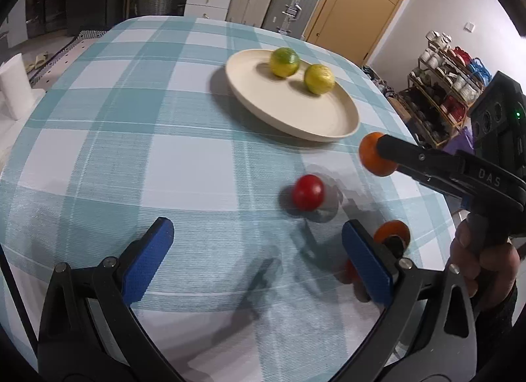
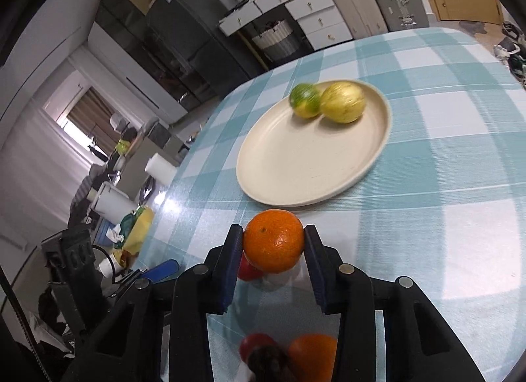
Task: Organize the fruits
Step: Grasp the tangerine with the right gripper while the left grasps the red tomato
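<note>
The left gripper (image 1: pixel 258 247) hangs low over the near part of the table, its blue-padded fingers (image 1: pixel 149 258) spread wide with nothing between them. Going rightward in the left wrist view, a red tomato-like fruit (image 1: pixel 308 192) sits on the checked teal-and-white tablecloth (image 1: pixel 131 139), ahead of the left gripper and a little to its right. Farther back, the cream plate (image 1: pixel 342 125) rests on the cloth with two yellow-green citrus fruits on its far side: the greener one (image 1: pixel 284 62) to the left and the yellower one (image 1: pixel 319 79) to the right, close together. At the right of that view, the right gripper (image 2: pixel 273 244) pinches an orange (image 2: pixel 273 240) between its two pads, raised off the cloth just short of the plate's near rim. In the right wrist view the orange fills the gap between the blue pads, the red fruit peeks out below and behind it, and the plate (image 2: pixel 296 178) lies just beyond, with the greener citrus (image 2: pixel 305 100) touching the yellower citrus (image 2: pixel 343 102). A second orange fruit (image 1: pixel 392 232) lies on the cloth near the right finger of the left gripper, partly hidden by it.
</note>
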`<state>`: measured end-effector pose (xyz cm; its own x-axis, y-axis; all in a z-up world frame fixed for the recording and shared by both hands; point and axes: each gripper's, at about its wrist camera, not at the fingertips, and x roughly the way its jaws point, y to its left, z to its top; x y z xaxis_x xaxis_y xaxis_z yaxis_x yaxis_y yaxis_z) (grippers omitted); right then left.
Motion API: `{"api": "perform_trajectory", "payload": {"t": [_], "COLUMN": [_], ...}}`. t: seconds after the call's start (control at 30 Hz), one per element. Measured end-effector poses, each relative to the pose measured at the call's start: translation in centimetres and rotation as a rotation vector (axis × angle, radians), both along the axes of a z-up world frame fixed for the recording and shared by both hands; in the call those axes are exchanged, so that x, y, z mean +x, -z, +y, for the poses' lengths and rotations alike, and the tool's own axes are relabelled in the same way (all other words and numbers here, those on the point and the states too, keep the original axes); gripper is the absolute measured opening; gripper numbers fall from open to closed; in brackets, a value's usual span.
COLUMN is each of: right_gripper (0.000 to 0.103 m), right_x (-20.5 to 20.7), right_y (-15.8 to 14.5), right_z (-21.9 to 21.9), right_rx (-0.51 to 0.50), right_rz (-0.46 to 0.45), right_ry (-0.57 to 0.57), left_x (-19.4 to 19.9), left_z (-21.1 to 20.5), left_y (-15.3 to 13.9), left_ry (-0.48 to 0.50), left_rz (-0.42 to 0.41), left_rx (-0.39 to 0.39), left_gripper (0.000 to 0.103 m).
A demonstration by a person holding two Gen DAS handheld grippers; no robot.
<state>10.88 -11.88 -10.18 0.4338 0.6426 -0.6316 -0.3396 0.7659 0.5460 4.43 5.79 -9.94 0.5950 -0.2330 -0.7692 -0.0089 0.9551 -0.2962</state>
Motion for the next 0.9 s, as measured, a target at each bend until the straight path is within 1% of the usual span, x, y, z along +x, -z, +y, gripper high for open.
{"api": "perform_trajectory", "payload": {"t": [0.17, 0.3, 0.5, 0.6, 0.7, 0.77, 0.83, 0.9], "right_gripper": [0.038, 0.038, 0.038, 0.038, 0.038, 0.038, 0.038, 0.038], "right_x": [-0.9, -1.7, -2.1, -1.8, -1.7, -1.7, -1.6, -1.4], "right_y": [-0.7, -0.8, -0.3, 0.1, 0.3, 0.4, 0.5, 0.7], "right_z": [-2.5, -4.0, -5.0, -5.3, -5.3, -5.3, -5.3, -5.4], "right_rx": [0.019, 0.026, 0.037, 0.042, 0.043, 0.042, 0.036, 0.036], "right_rz": [-0.023, -0.032, -0.028, -0.021, -0.017, -0.016, -0.016, -0.013], "right_ry": [0.036, 0.055, 0.058, 0.06, 0.056, 0.052, 0.051, 0.051], "left_x": [0.3, 1.1, 2.8, 3.8, 4.7, 5.2, 5.3, 5.5], "left_z": [-1.5, -1.6, -2.4, -2.9, -3.5, -3.6, -3.9, -4.2], "left_y": [-0.1, -0.3, -0.7, -0.5, 0.0, 0.4, 0.6, 0.8], "left_ry": [0.029, 0.024, 0.07, 0.101, 0.131, 0.151, 0.171, 0.185], "left_rz": [0.003, 0.002, -0.031, -0.03, -0.017, 0.004, 0.01, 0.006], "left_rx": [0.019, 0.025, 0.049, 0.064, 0.063, 0.041, 0.027, 0.031], "left_gripper": [0.102, 0.102, 0.101, 0.093, 0.082, 0.066, 0.064, 0.056]}}
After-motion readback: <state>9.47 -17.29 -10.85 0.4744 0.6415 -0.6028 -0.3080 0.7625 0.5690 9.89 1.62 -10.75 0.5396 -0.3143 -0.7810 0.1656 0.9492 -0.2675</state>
